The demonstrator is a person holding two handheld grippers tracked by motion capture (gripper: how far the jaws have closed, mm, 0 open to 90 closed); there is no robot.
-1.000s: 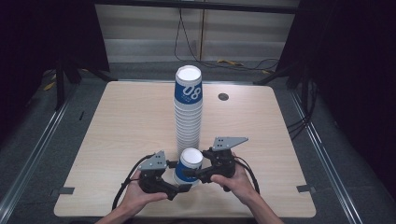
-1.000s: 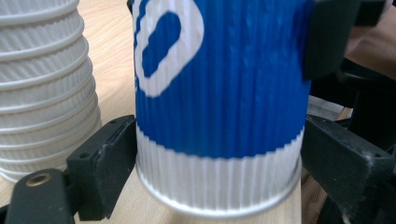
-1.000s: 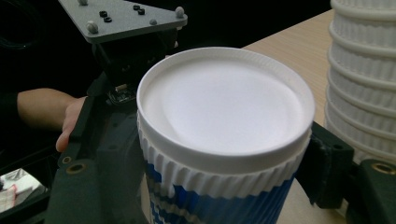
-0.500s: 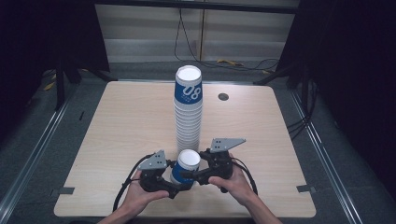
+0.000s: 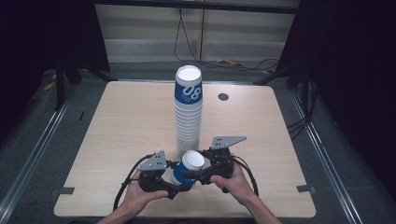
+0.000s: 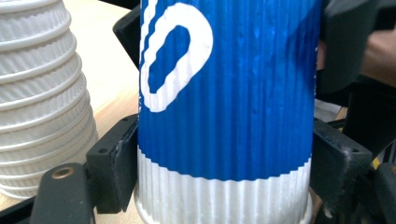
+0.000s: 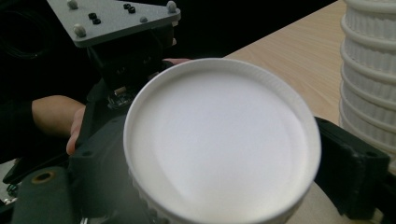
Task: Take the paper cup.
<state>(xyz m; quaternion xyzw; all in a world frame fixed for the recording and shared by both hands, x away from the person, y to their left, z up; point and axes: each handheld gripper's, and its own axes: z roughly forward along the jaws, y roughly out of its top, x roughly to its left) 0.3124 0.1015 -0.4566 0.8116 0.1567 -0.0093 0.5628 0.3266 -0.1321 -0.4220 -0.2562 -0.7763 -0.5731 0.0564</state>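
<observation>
Left gripper view: the left gripper (image 6: 224, 154) has its two black jaws pressed against the sides of a blue and white ribbed cup (image 6: 224, 93), clamped on it low on its body, just above the white band. To the left of those jaws stands the tall stack (image 6: 42, 98) of white cups, near but apart. In the right gripper view, the right gripper (image 7: 219, 177) has just been opening its jaws; they now stand wide on either side of the cup's white mouth (image 7: 219, 144), which lies between them, and whether the pads touch it I cannot tell. In the high view, both grippers meet at the cup, just in front of the stack, on the table (image 5: 116, 121).
</observation>
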